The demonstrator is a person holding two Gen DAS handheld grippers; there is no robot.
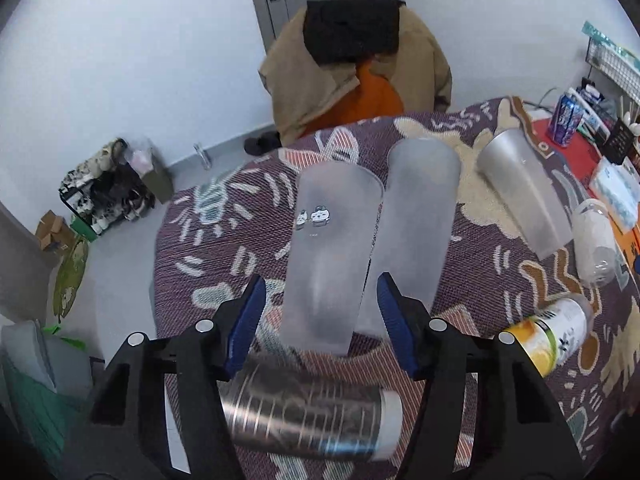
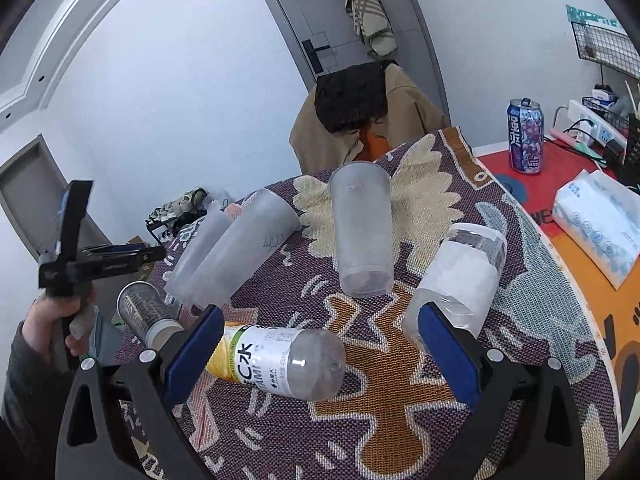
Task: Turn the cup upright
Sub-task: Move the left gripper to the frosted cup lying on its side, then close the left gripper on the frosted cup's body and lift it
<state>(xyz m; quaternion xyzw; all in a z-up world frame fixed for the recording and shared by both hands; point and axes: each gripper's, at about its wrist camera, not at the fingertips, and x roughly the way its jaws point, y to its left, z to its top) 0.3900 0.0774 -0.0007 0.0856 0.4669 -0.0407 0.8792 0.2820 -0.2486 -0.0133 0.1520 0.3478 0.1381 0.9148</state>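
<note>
Three frosted plastic cups lie on their sides on the patterned cloth. In the left wrist view they are a cup with a cartoon print (image 1: pixel 330 256), a plain cup (image 1: pixel 412 224) beside it and a third cup (image 1: pixel 520 196) to the right. My left gripper (image 1: pixel 320 312) is open, its blue pads on either side of the printed cup's near end, not touching. In the right wrist view the cups are at left (image 2: pixel 204 252), (image 2: pixel 244 248) and centre (image 2: pixel 362 232). My right gripper (image 2: pixel 320 344) is open above a lying yellow-label bottle (image 2: pixel 280 364). The left gripper (image 2: pixel 100 264) shows there, hand-held.
A steel tumbler (image 1: pixel 312 416) lies under my left gripper. A white-label clear bottle (image 2: pixel 456 280) lies near my right fingertip. A blue can (image 2: pixel 525 136) and tissue pack (image 2: pixel 600 220) stand on the orange table at right. A chair with a coat (image 1: pixel 352 72) is behind.
</note>
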